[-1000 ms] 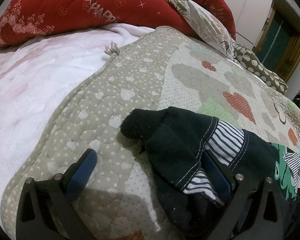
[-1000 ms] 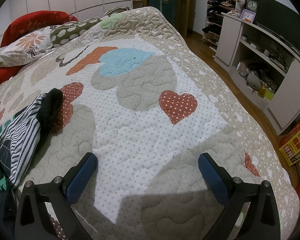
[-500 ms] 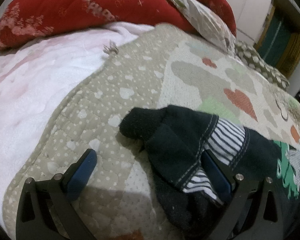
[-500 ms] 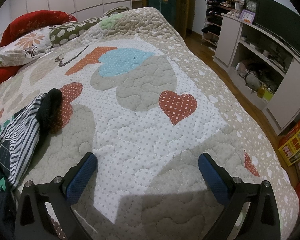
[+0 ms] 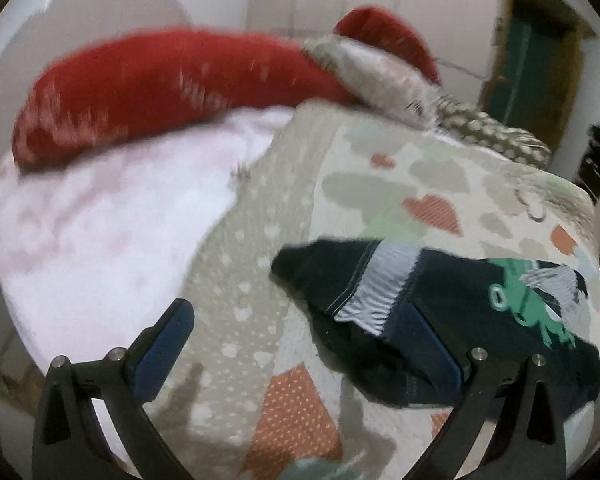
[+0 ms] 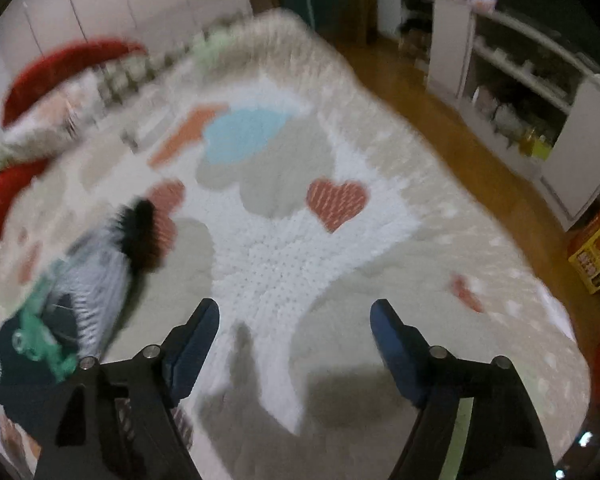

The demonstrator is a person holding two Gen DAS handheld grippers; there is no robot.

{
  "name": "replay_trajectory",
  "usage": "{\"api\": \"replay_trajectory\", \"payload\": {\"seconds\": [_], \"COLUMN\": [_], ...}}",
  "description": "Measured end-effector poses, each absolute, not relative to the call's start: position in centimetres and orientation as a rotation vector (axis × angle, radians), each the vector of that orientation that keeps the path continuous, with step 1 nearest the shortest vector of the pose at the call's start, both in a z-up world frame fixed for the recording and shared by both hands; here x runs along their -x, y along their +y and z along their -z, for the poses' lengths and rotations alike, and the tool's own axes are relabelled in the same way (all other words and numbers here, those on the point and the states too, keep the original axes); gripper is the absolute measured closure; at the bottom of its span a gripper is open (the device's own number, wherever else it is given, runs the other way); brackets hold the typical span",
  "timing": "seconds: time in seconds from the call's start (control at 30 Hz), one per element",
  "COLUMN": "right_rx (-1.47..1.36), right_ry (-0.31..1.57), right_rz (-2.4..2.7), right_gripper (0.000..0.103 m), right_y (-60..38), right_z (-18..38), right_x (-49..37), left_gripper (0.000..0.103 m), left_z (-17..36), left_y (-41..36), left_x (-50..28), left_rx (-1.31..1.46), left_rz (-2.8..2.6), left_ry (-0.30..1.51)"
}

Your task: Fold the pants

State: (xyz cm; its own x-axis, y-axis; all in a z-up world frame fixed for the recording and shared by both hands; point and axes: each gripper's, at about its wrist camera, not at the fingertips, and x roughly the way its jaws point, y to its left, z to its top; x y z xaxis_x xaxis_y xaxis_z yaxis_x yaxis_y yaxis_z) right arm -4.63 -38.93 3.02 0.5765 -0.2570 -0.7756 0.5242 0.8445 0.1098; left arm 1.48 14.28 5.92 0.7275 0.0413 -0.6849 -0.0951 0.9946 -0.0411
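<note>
Dark pants (image 5: 452, 292) with a striped panel and a green frog print lie bunched on the heart-patterned quilt (image 5: 260, 264). My left gripper (image 5: 296, 320) hangs open above the quilt, its right finger (image 5: 428, 344) in front of the pants' near edge; the pads press on nothing. In the right wrist view the same pants (image 6: 96, 280) lie far to the left. My right gripper (image 6: 294, 320) hovers over bare quilt (image 6: 284, 248), its jaws closing with nothing between them. Both views are blurred.
Red pillows (image 5: 160, 80) and a patterned pillow (image 5: 376, 76) line the head of the bed beside a pink-white blanket (image 5: 100, 232). A wooden floor (image 6: 480, 168), white shelves (image 6: 540, 80) and a yellow box (image 6: 598, 248) lie past the bed's right edge.
Both grippers have lifted away from the bed, so more of the room shows. The right gripper's fingers stand closer together than before. The pants lie where they were.
</note>
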Motion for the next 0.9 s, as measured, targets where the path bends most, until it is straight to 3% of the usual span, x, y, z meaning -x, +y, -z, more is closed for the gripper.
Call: {"api": "replay_trajectory", "payload": {"seconds": [0.1,0.13,0.23,0.33,0.47,0.53,0.6,0.8,0.83,0.9], "right_rx": [-0.281,-0.288,-0.294,-0.224,-0.168,-0.19,-0.22,-0.323,-0.328,-0.335], "right_ry": [0.65,0.627,0.686,0.75,0.817,0.848,0.878,0.988,0.986,0.971], "right_rz": [0.528,0.509,0.404,0.297,0.127,0.063,0.03,-0.006,-0.014,-0.028], "right_gripper": [0.02,0.013,0.011,0.011,0.018,0.024,0.029,0.033,0.037,0.054], "right_y": [-36.4,-35.9,-34.6,-31.8,-27.8,-26.6,-26.1,-25.4,-25.2,-24.9], "right_z": [-5.0,-5.2,-5.5,-5.5,-4.7,-3.9,-2.8,0.7,0.8,0.7], "right_x": [8.9,9.7,9.3,8.2,8.0,8.2,8.3,7.2,6.8,6.3], "left_gripper": [0.0,0.0,0.0,0.0,0.007,0.028,0.038,0.038,0.038,0.038], "left_z": [-8.0,-8.6,-9.3,-8.6,-6.1,-5.1,-4.2,-2.4,-2.1,-1.5], "left_y": [13.5,13.3,13.0,12.9,12.8,12.7,12.5,11.7,11.5,10.9], "left_x": [1.2,1.9,2.8,2.0,0.5,-0.2,-0.7,-3.6,-4.3,-5.8], "left_rx": [-0.015,-0.032,-0.032,0.024,0.142,0.19,0.233,0.376,0.388,0.409], "left_rz": [-0.084,-0.087,-0.074,-0.025,0.064,0.103,0.141,0.203,0.201,0.204], "left_ry": [0.63,0.595,0.569,0.672,0.825,0.9,0.963,1.071,1.086,1.108]}}
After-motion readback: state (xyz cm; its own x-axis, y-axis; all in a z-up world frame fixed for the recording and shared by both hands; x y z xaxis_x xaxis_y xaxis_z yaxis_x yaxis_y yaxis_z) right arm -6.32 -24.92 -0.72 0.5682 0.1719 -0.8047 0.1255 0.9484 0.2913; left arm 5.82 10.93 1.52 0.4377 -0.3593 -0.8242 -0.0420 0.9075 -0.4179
